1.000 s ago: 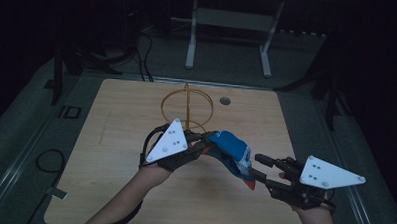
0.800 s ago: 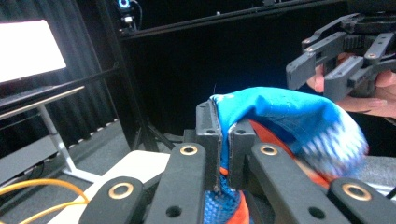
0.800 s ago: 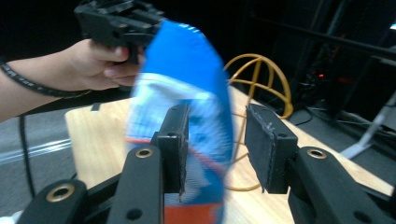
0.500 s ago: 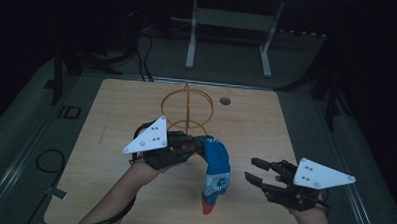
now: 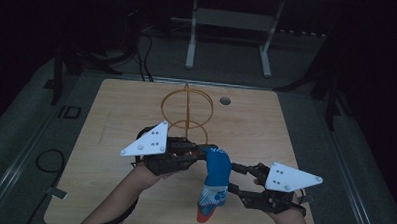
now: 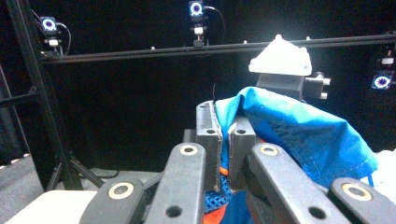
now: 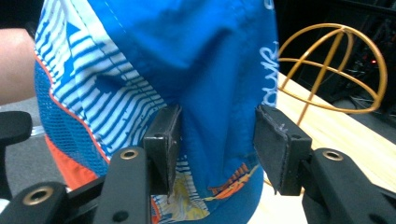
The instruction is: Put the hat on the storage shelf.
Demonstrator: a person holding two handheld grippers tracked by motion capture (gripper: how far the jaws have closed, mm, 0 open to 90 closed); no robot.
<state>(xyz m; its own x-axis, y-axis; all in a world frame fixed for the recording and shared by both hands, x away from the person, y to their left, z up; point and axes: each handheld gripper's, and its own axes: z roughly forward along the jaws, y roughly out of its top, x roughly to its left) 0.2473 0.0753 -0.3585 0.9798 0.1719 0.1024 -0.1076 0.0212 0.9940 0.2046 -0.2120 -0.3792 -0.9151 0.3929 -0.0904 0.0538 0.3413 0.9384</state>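
wooden table: left gripper pinches blue cap, seemingly hanging.

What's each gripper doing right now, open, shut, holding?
Left gripper: shut on the blue cap, pinching its fabric edge; the cap hangs from it.
Right gripper: open, jaws just been opening, the cap between them, pads not pressing.

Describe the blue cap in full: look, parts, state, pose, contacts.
The blue cap is soft fabric with white stripes, a mesh panel, orange trim and white lettering. It hangs folded and limp above the wooden table, top edge pinched in the shut left gripper. The right gripper has just been opening; its pads flank the lower part, seemingly without pressing.
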